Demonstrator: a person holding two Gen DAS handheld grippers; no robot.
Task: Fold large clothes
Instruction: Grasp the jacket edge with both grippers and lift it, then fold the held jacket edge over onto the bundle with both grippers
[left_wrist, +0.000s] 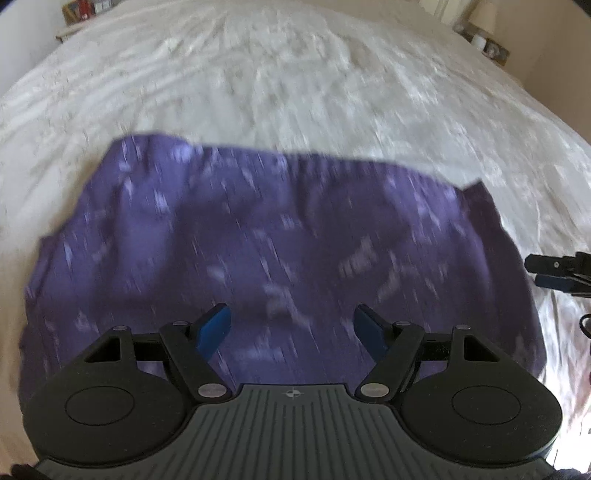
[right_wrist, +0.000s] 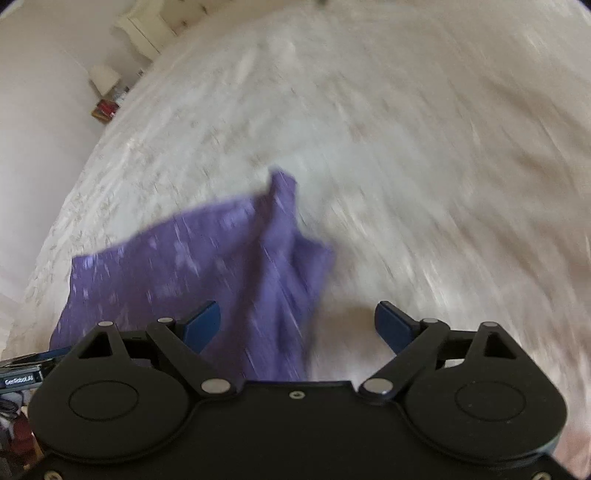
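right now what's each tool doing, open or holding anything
Left tool: open, holding nothing, above the purple garment.
Right tool: open, holding nothing, over the garment's right edge on the white bedspread.

Matt purple cloth garment (left_wrist: 258, 240) on white textured bedspread (left_wrist: 295, 74).

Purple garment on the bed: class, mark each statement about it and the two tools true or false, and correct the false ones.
1. The purple garment lies on a white bedspread. True.
2. The left tool grips the garment. False: its fingers are spread, nothing between them.
3. The right tool is open. True.
4. The garment is red. False: it is purple with pale flecks.
5. A lamp stands beside the bed. True.
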